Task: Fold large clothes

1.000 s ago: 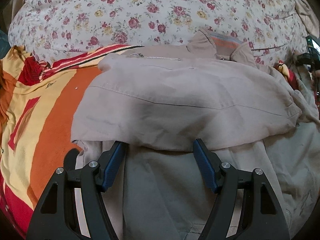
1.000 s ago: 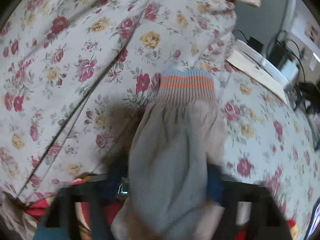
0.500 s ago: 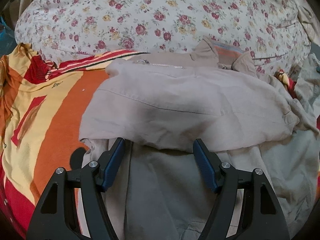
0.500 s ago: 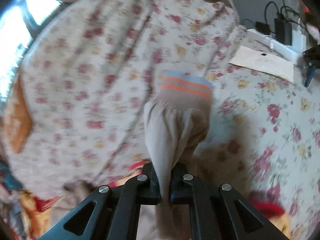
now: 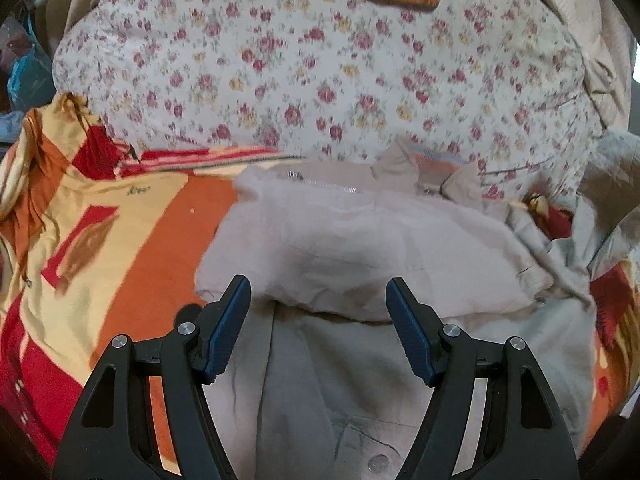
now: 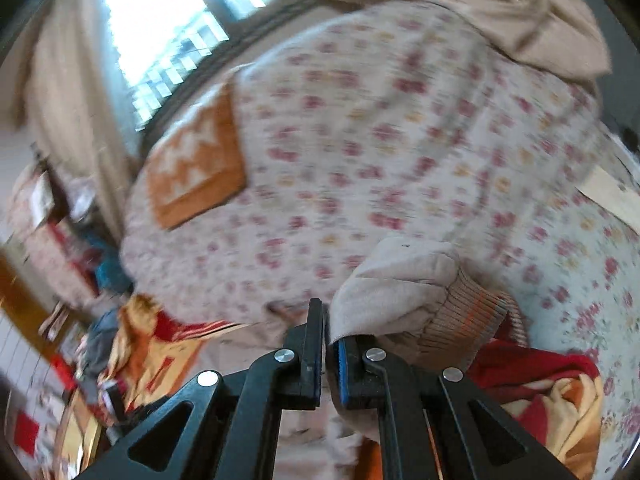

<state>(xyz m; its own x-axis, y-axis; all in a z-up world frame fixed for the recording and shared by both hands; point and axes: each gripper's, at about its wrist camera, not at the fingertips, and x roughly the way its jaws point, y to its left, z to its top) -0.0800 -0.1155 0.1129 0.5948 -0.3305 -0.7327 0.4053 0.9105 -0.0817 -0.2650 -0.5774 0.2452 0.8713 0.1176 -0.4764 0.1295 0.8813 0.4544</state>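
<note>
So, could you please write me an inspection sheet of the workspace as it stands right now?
Surface: bed under an orange, yellow and red blanket, with a floral duvet heaped behind.
Job's things: beige jacket spread on the blanket, partly folded over; its sleeve with a striped ribbed cuff is lifted.
Clutter: orange patterned cloth on the duvet; blurred items at the left of the right wrist view.
Grippers: left gripper open above the jacket, holding nothing; right gripper shut on the sleeve.
Cables: nothing seen.
Surroundings: bright window with beige curtains.
</note>
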